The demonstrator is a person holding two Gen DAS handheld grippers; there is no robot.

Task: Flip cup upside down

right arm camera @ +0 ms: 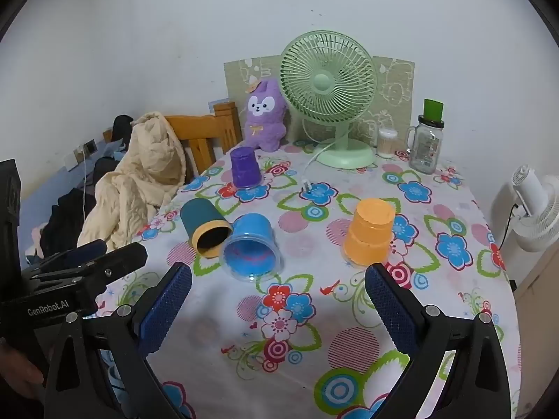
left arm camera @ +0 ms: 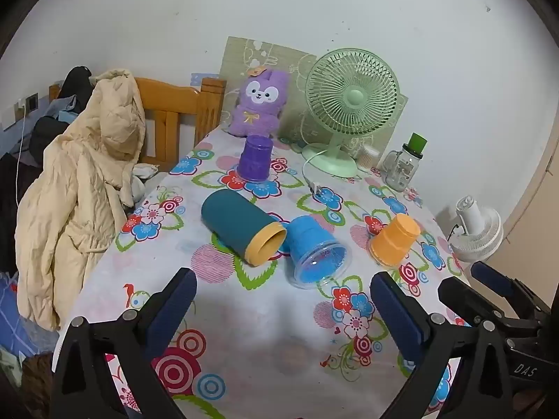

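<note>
A blue cup [left arm camera: 314,251] lies on its side on the flowered tablecloth [left arm camera: 272,321], mouth toward me; it also shows in the right wrist view [right arm camera: 252,248]. A teal cup with a yellow rim [left arm camera: 241,225] lies on its side touching it on the left [right arm camera: 204,227]. An orange cup [left arm camera: 394,239] [right arm camera: 370,235] and a purple cup [left arm camera: 255,157] [right arm camera: 244,167] stand upside down. My left gripper [left arm camera: 283,289] is open and empty, short of the blue cup. My right gripper [right arm camera: 279,284] is open and empty, between the blue and orange cups.
A green desk fan [right arm camera: 328,97], a purple plush toy [right arm camera: 263,118], a glass jar with a green lid [right arm camera: 426,139] and a cotton-swab tub [right arm camera: 386,141] stand along the wall. A beige jacket [left arm camera: 87,188] hangs on a wooden chair at the left. A white fan [right arm camera: 534,206] stands beyond the right table edge.
</note>
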